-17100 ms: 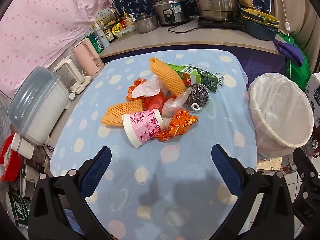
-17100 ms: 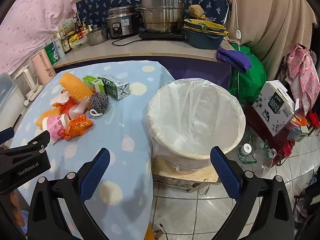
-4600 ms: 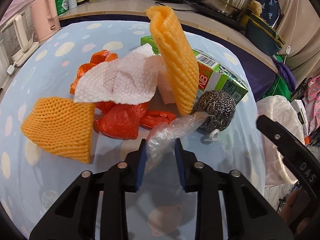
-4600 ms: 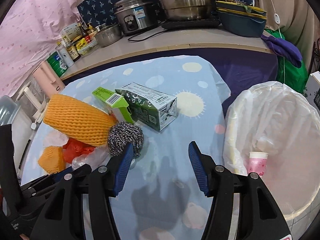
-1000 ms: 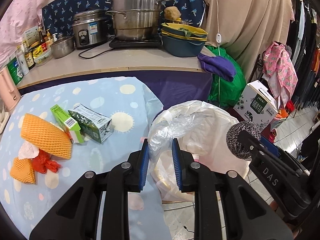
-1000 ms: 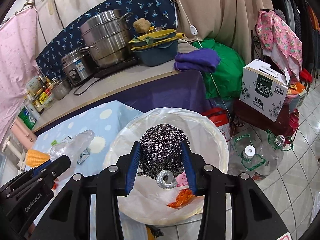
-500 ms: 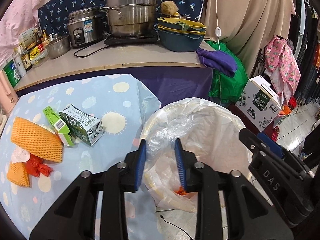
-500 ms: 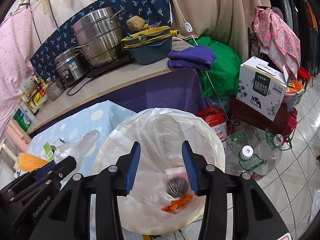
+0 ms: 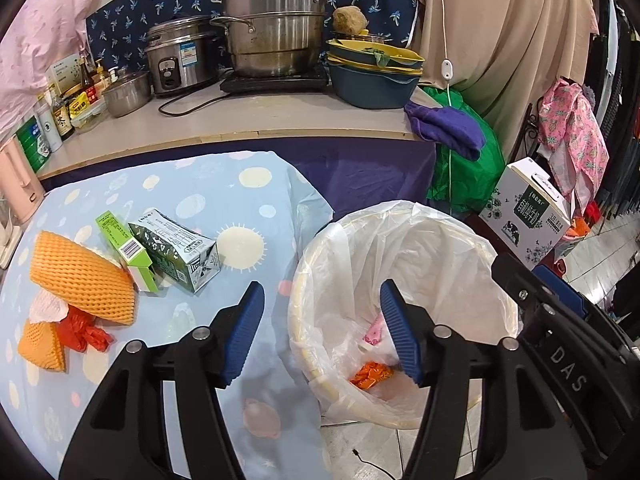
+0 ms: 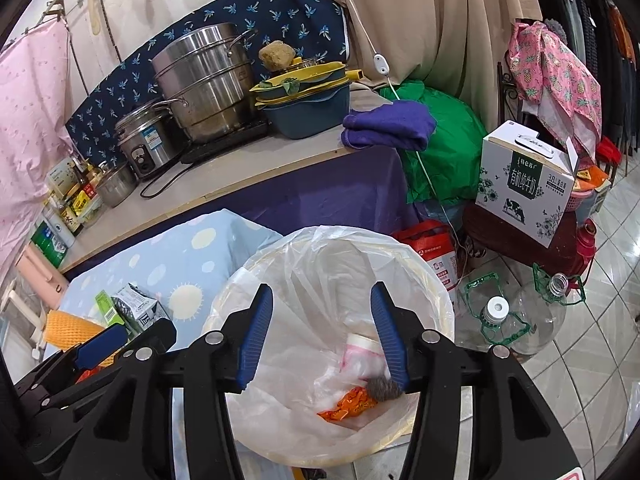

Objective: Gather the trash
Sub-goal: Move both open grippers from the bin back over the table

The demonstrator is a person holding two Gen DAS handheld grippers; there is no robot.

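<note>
Left wrist: milk carton [image 9: 176, 251] lies flat, top pointing right

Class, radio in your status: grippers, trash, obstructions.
Left gripper and right gripper open, empty, over bin. Cartons, foam nets remain on table. Nothing blocking.

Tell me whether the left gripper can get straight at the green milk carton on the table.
Probably yes: the left gripper is open and empty, and the milk carton lies uncovered ahead, with only a green box touching its far side.
</note>
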